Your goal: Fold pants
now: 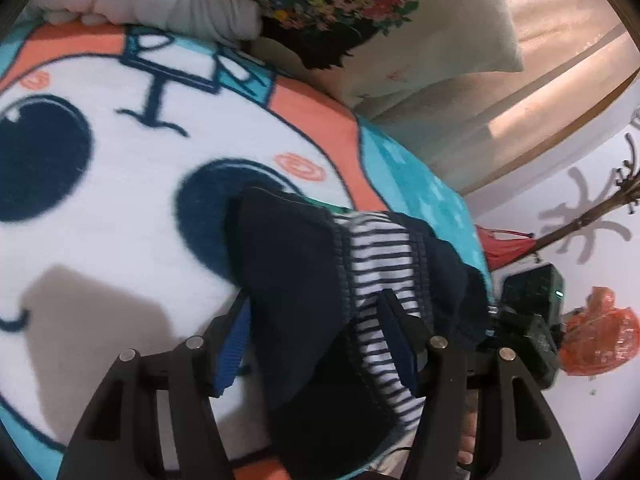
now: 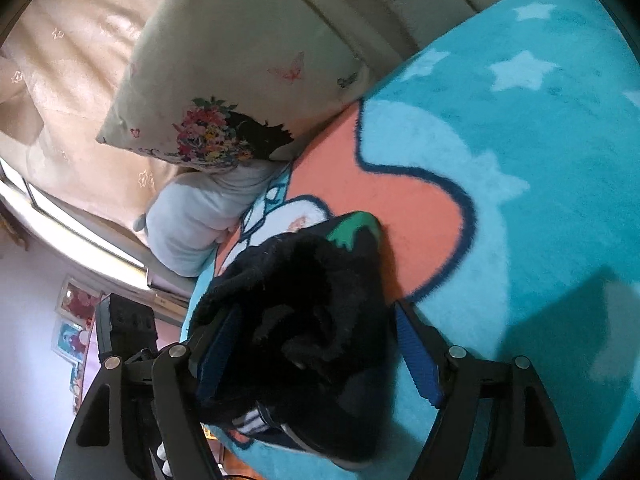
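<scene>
The dark navy fleece pants with striped lining (image 1: 296, 280) lie bunched on the turquoise cartoon-print plush blanket (image 1: 120, 168), near its edge. The floral-printed cream pillow (image 2: 224, 80) rests at the blanket's far edge.

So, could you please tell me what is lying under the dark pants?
Under the dark pants is the cartoon blanket: its white face, one dark eye and the orange band show around them. The part of the print directly beneath the bunched fabric is covered.
</scene>
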{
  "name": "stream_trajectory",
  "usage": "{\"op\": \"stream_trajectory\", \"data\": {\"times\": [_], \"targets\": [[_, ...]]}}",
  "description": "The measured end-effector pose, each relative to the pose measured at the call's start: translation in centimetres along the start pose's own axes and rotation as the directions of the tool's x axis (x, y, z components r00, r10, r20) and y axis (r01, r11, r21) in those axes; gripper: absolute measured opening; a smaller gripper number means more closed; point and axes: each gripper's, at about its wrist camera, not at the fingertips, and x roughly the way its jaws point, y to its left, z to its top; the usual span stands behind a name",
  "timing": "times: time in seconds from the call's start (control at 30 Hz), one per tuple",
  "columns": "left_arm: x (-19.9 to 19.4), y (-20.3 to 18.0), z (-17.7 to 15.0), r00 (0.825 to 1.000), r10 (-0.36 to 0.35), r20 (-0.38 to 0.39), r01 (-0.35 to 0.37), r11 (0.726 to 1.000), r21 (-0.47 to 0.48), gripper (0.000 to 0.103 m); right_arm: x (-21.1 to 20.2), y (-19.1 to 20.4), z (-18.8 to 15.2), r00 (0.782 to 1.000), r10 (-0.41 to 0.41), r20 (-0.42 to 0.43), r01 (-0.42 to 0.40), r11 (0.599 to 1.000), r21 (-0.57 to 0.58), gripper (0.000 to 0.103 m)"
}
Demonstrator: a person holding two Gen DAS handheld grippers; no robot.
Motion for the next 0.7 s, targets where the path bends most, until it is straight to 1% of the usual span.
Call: {"op": "stream_trajectory", "data": {"times": [0.03,0.07,0.13,0.23,0.27,0.4,0.47,0.6,0.63,0.7], "targets": [[0.0,-0.1,-0.1,1.000,-0.027,-0.006,0.027,1.000,-0.005,0.060,0.4,0.1,0.0,1.000,0.023,-0.019,-0.023,1.000,0.006,0.063],[-0.1,-0.2,-0.1,0.999,-0.042,-0.003,0.042,0.999,-0.004,0.059,0.6,0.2,-0.1,0.999,0.028,-0.023,-0.027,1.000,0.007,0.061],[-0.6,-0.5,-0.1,0.998,-0.062,0.009,0.062,0.998,-0.004,0.055,0.6,0.8,-0.2,0.999,0.035,-0.026,-0.036,0.999,-0.009,0.049],[-1.6,-0.9,0.5,0.996,-0.088,0.031,0.089,0.996,-0.013,0.055,0.5,2.2,-0.1,0.997,0.076,-0.028,-0.077,0.997,-0.022,0.047],[-2.0,-1.0,0.8,0.996,-0.084,0.037,0.085,0.996,-0.014,0.055,0.5,2.6,0.1,0.996,0.086,-0.026,-0.087,0.996,-0.028,0.047],[-3.4,-0.8,2.8,0.996,-0.037,0.086,0.039,0.999,-0.020,0.055,1.6,4.9,1.3,0.991,0.128,-0.042,-0.131,0.990,-0.061,0.047],[-4.3,-0.7,4.3,0.993,-0.021,0.116,0.024,1.000,-0.019,0.055,2.6,6.0,2.2,0.991,0.127,-0.048,-0.131,0.987,-0.088,0.047],[-4.9,0.0,7.7,0.985,0.045,0.165,-0.042,0.999,-0.021,0.055,5.4,7.8,4.6,0.989,0.133,-0.064,-0.140,0.983,-0.117,0.047],[-4.7,0.4,8.5,0.981,0.080,0.176,-0.076,0.997,-0.029,0.055,6.3,8.1,5.3,0.990,0.121,-0.067,-0.129,0.983,-0.130,0.047],[-4.4,1.4,9.4,0.965,0.165,0.205,-0.156,0.986,-0.060,0.055,7.8,8.0,6.3,0.994,0.085,-0.066,-0.093,0.986,-0.141,0.048]]}}
